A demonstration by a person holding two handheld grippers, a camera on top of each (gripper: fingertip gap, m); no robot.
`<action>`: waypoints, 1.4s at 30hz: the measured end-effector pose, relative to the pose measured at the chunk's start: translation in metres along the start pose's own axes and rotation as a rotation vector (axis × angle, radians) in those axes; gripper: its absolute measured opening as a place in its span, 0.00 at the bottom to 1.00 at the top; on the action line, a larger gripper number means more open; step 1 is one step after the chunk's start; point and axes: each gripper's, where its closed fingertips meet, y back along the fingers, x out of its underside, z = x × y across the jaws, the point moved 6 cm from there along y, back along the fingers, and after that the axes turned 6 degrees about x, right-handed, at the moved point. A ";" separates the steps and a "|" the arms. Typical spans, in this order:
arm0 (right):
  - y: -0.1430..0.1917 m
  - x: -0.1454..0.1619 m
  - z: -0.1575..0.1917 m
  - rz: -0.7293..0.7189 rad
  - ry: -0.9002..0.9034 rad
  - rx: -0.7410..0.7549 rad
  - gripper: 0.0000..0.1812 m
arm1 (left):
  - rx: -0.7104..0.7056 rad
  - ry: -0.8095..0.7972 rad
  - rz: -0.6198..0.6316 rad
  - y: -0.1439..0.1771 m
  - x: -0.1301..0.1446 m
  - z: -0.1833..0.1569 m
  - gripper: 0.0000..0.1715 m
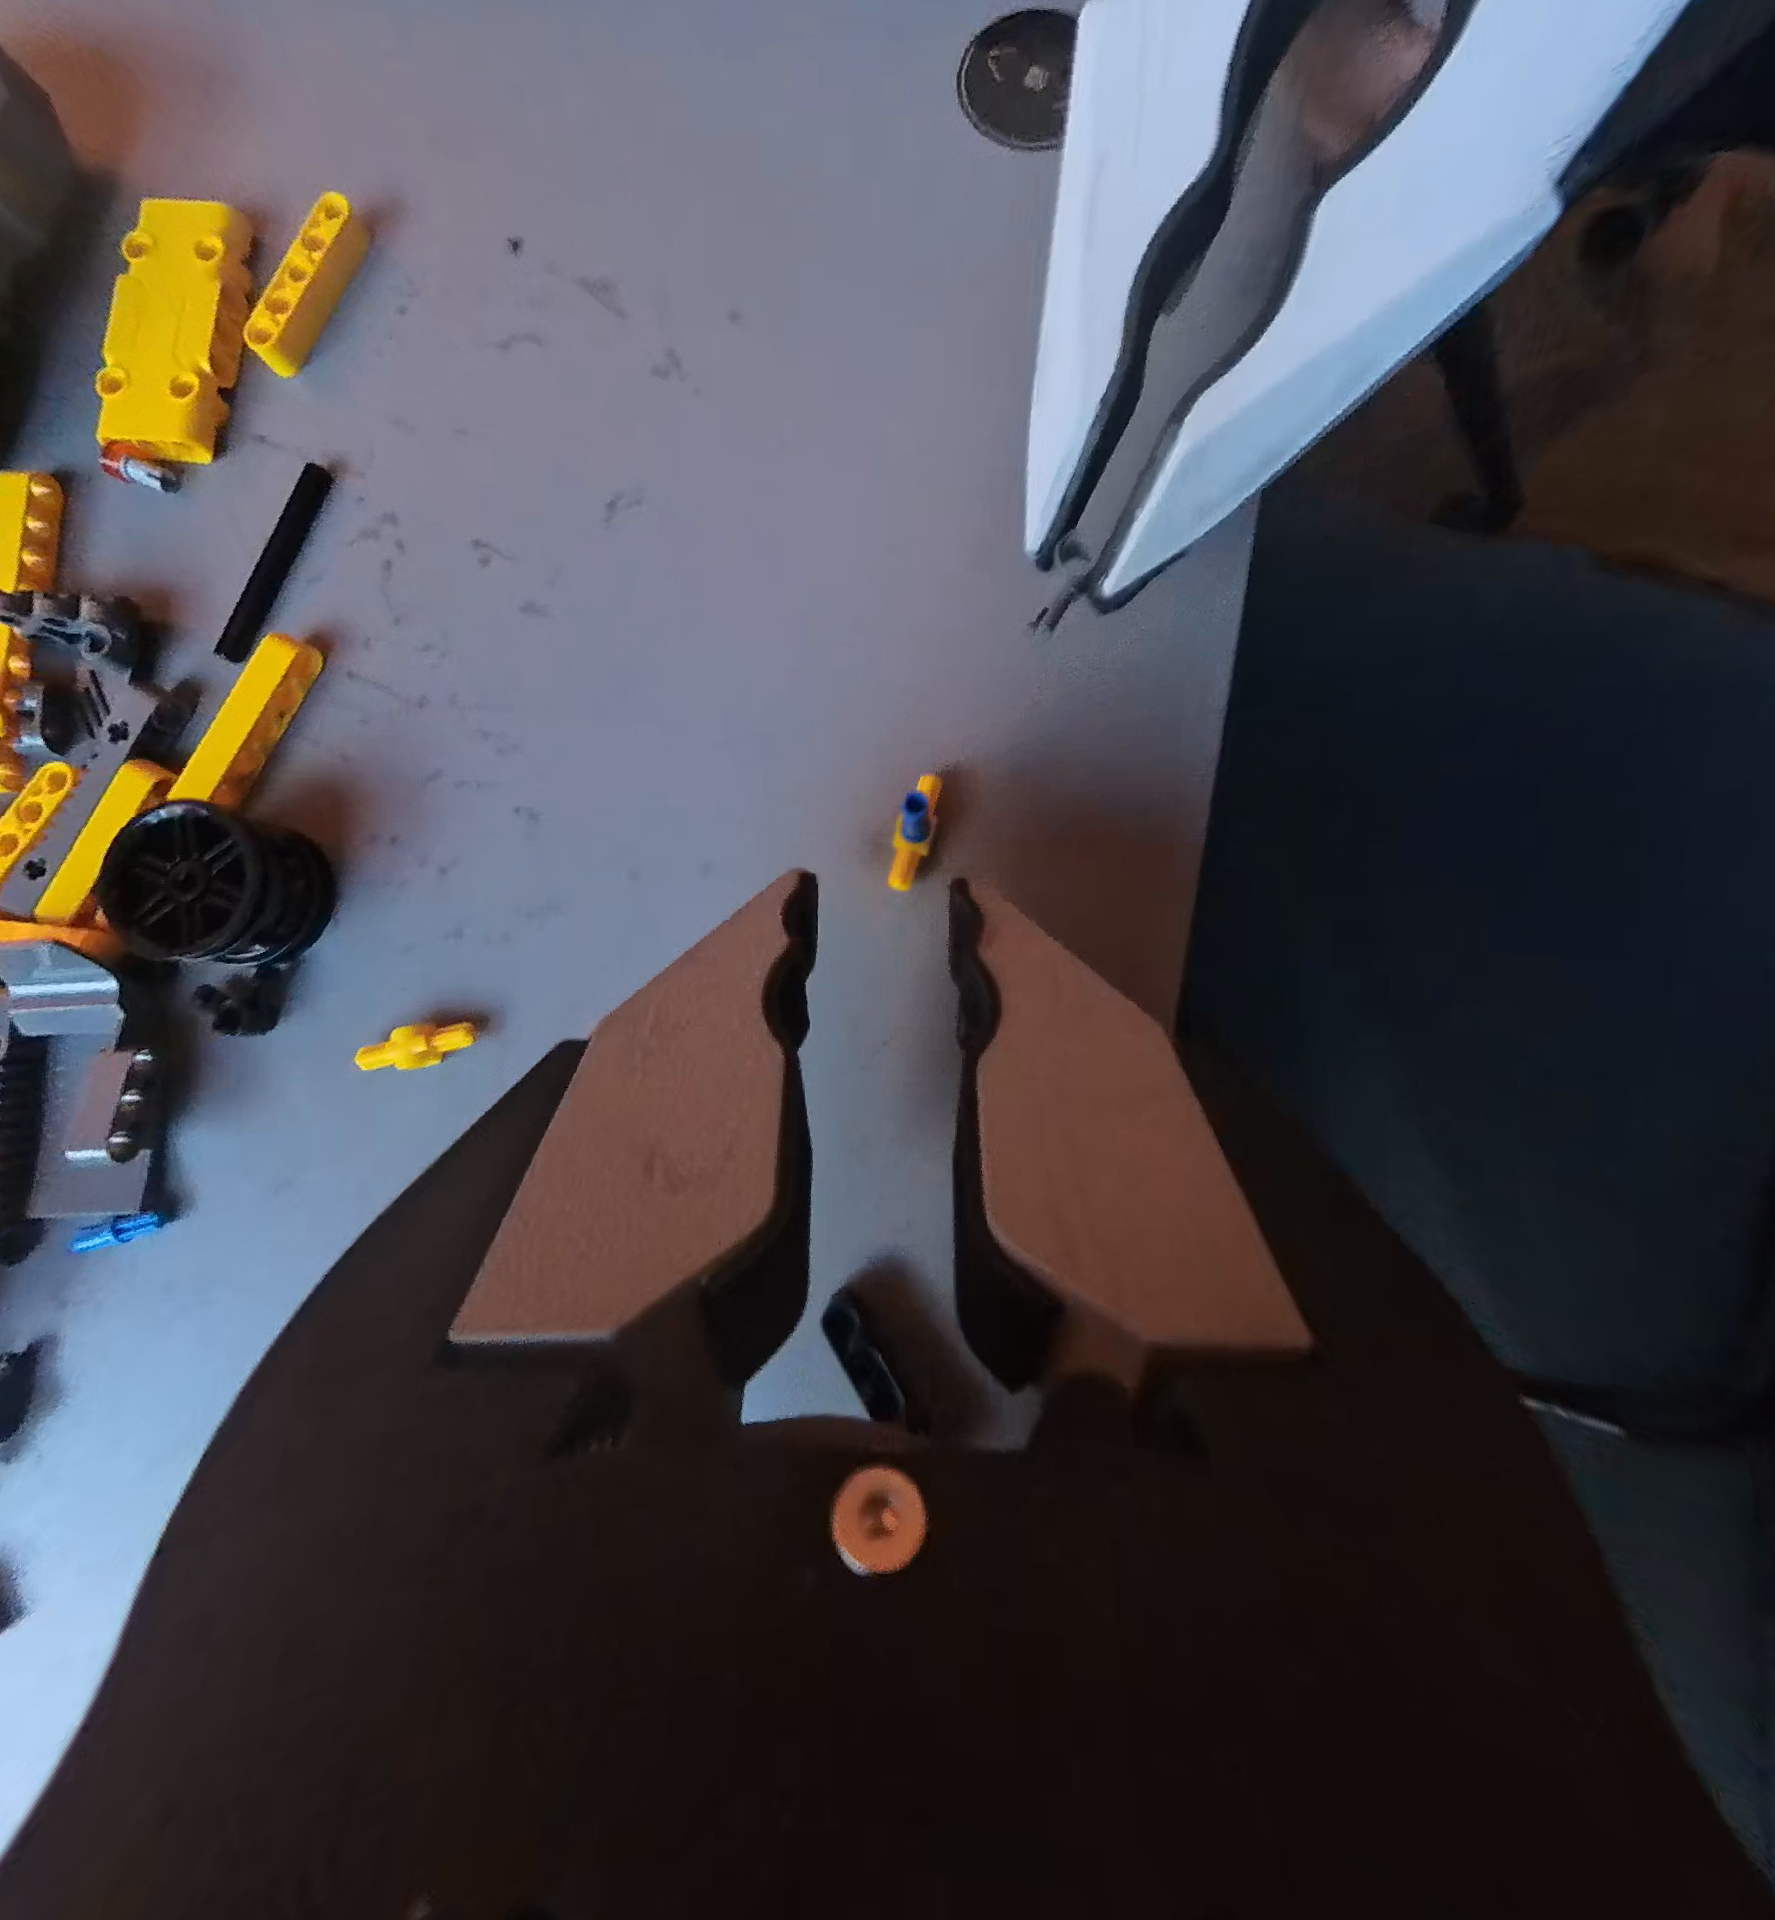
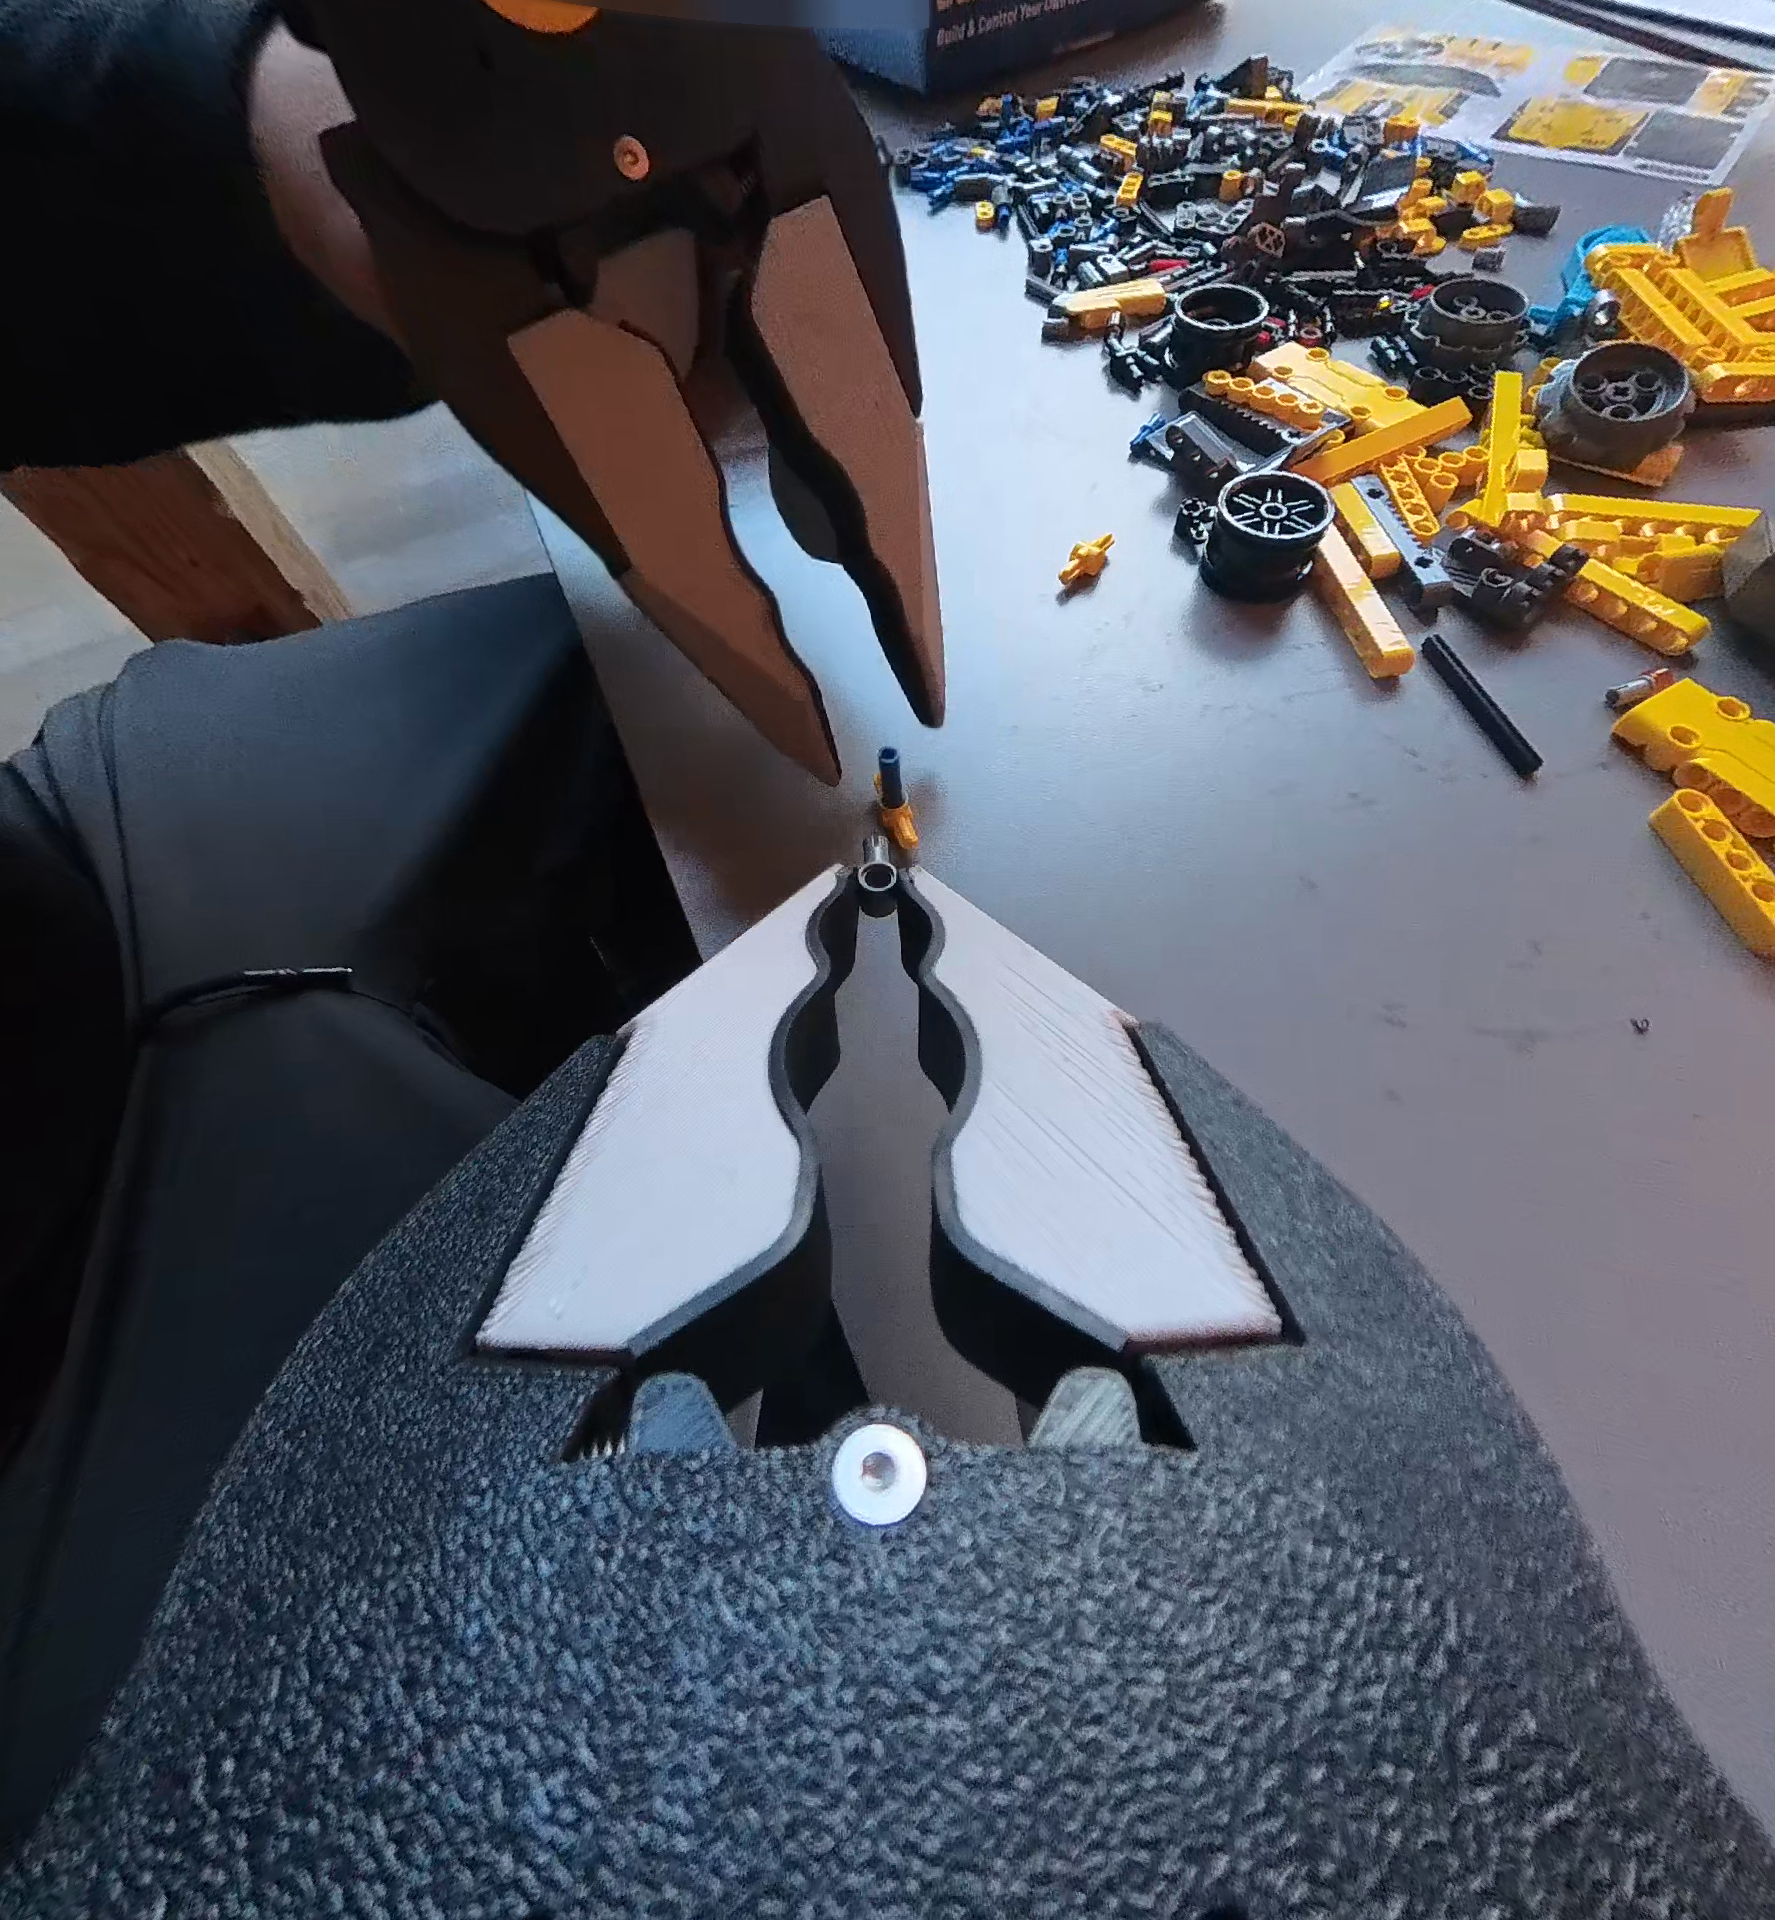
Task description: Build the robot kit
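The right gripper [image 2: 875,883] pinches one small black pin [image 2: 876,885] at its tips; the left gripper [image 1: 883,896] hangs parted and empty just beside one yellow-and-blue connector [image 1: 914,828] at centre frame (table [image 1: 654,468] edge nearby). A second yellow connector [image 1: 415,1044] lies lower left.

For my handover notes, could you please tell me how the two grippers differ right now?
The brown-fingered left gripper is open and empty, poised over a small yellow-and-blue connector piece on the grey table. The white-fingered right gripper is shut on a small black pin at its tips. Both have wavy black-lined fingers and point at that connector.
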 end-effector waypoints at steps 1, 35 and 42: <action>0.000 0.000 0.000 0.000 0.000 0.000 0.04 | 0.019 0.009 0.003 0.000 0.001 0.000 0.13; -0.015 -0.002 0.016 0.016 0.019 -0.075 0.03 | 0.115 -0.068 0.035 0.003 0.015 -0.021 0.08; -0.015 -0.002 0.017 0.006 0.014 -0.091 0.04 | 0.107 -0.060 -0.003 0.011 0.013 -0.019 0.08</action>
